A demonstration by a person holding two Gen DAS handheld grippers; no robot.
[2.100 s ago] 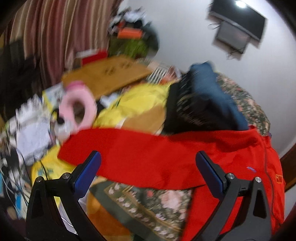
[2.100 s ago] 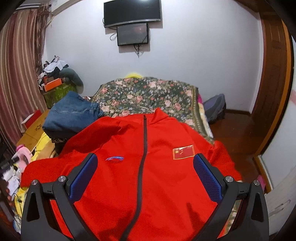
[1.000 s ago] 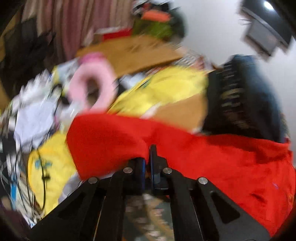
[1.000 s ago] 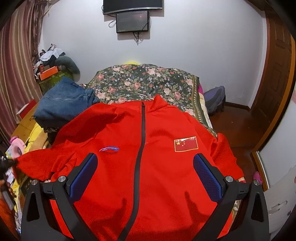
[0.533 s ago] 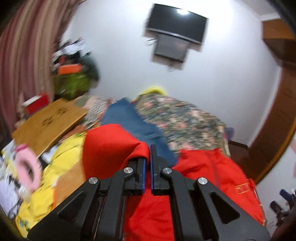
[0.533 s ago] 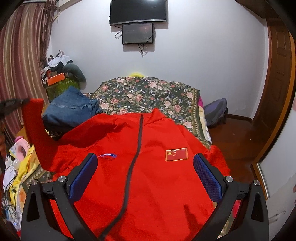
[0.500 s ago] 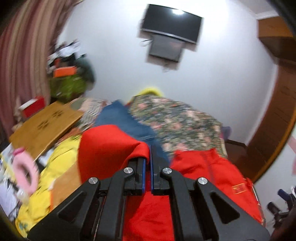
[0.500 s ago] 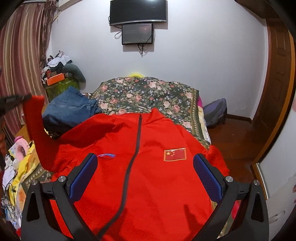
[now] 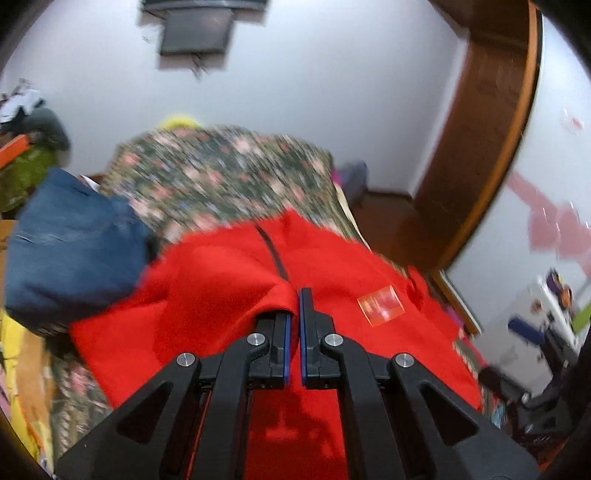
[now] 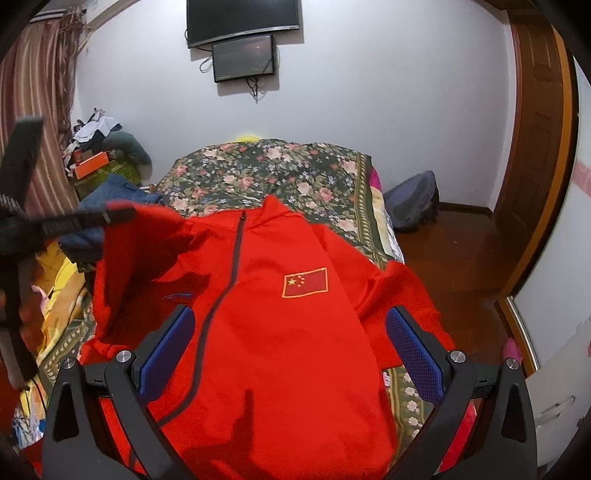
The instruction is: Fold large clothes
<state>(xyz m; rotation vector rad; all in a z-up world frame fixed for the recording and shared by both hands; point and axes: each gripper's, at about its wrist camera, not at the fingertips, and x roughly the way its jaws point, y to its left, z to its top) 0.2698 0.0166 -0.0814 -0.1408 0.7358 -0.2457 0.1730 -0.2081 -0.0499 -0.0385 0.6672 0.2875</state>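
A red zip jacket [image 10: 295, 369] with a flag patch [image 10: 305, 282] lies face up on the floral bedspread [image 10: 277, 166]. My left gripper [image 9: 293, 295] is shut on the end of the jacket's left sleeve [image 9: 221, 291] and holds it lifted over the chest, near the zip [image 9: 275, 254]. In the right wrist view the left gripper [image 10: 122, 215] comes in from the left with the sleeve [image 10: 125, 266] hanging from it. My right gripper [image 10: 290, 332] hovers open above the jacket's lower front, nothing between its blue pads [image 10: 166, 350].
Folded jeans [image 9: 70, 243] sit on the bed's left side beside the jacket's shoulder. Yellow cloth and clutter [image 10: 55, 291] fill the floor at left. A backpack [image 10: 412, 206] lies on the wooden floor at right, near a door [image 10: 535, 147]. Screens [image 10: 242, 20] hang on the far wall.
My left gripper shut on the sleeve end, lifted it and swung it from the left side in over the jacket's front. The right gripper stayed open and shifted only a little.
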